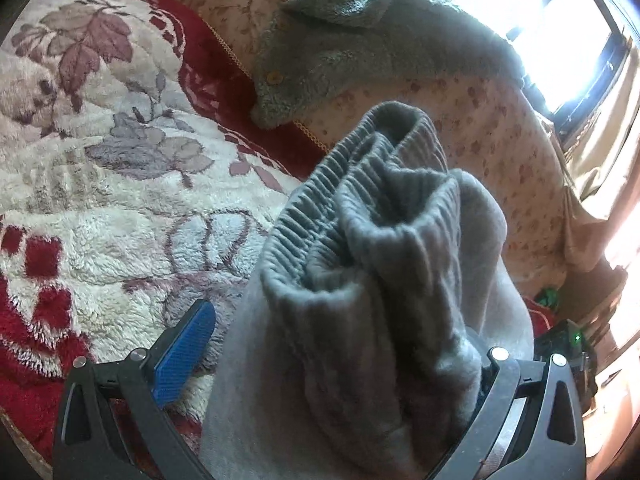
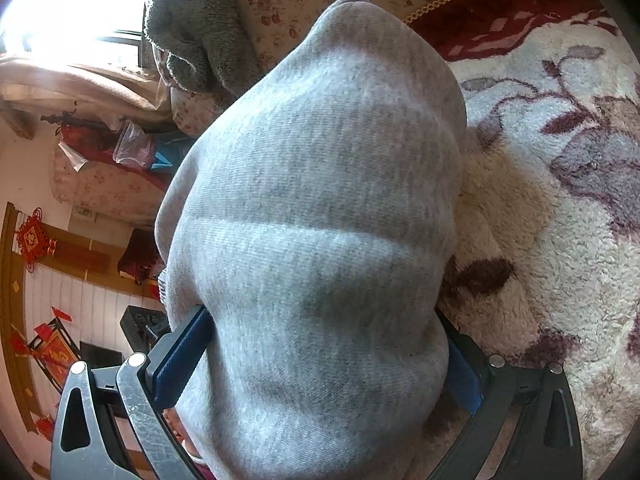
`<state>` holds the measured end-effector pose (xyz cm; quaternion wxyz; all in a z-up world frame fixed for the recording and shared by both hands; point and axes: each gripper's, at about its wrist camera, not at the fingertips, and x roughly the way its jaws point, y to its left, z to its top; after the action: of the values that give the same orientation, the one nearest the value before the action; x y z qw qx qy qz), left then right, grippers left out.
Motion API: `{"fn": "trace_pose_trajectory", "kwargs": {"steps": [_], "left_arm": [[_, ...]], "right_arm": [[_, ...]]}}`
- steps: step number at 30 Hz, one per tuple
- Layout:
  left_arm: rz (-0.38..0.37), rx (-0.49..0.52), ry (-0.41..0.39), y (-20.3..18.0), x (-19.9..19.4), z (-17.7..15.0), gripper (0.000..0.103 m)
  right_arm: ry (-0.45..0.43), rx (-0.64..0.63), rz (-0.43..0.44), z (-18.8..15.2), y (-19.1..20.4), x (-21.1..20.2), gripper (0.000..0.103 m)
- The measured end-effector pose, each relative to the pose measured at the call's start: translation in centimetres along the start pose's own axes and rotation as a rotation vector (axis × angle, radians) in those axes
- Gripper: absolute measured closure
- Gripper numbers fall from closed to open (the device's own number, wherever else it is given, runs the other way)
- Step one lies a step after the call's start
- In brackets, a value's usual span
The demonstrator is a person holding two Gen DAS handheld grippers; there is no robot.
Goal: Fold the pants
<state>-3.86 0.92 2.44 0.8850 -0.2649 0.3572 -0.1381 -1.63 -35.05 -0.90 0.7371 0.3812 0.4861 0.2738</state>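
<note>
The grey sweatpants fill the middle of the left wrist view, their ribbed elastic waistband bunched and turned toward me. My left gripper has its jaws spread wide with the fabric lying between them; the blue left pad is clear of the cloth and the right finger is hidden under it. In the right wrist view the pants hang as a thick grey bundle. My right gripper has both blue pads pressed against the bundle's sides.
A fluffy cream and red floral blanket covers the bed under the pants. A grey fleece garment lies on a flowered sheet near a bright window. The room's floor, furniture and red decorations show beyond the bed edge.
</note>
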Motion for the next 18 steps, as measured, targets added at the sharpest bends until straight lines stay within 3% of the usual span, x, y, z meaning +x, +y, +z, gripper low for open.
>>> {"fn": "trace_pose_trajectory", "kwargs": {"steps": [1, 7, 12, 18], "left_arm": [[-0.001, 0.012, -0.003, -0.3, -0.1, 0.0, 0.013], [0.052, 0.073, -0.024, -1.7, -1.3, -0.4, 0.029], [0.086, 0.122, -0.047, -3.6, -2.2, -0.4, 0.035], [0.066, 0.145, -0.054, -6.1, -2.9, -0.4, 0.038]], "right_arm": [[-0.006, -0.01, -0.002, -0.1, 0.2, 0.0, 0.0], [-0.007, -0.058, 0.008, -0.2, 1.3, 0.2, 0.0], [-0.019, -0.138, -0.013, -0.4, 3.5, 0.0, 0.001], [-0.037, -0.19, -0.033, -0.7, 5.0, -1.2, 0.001]]}}
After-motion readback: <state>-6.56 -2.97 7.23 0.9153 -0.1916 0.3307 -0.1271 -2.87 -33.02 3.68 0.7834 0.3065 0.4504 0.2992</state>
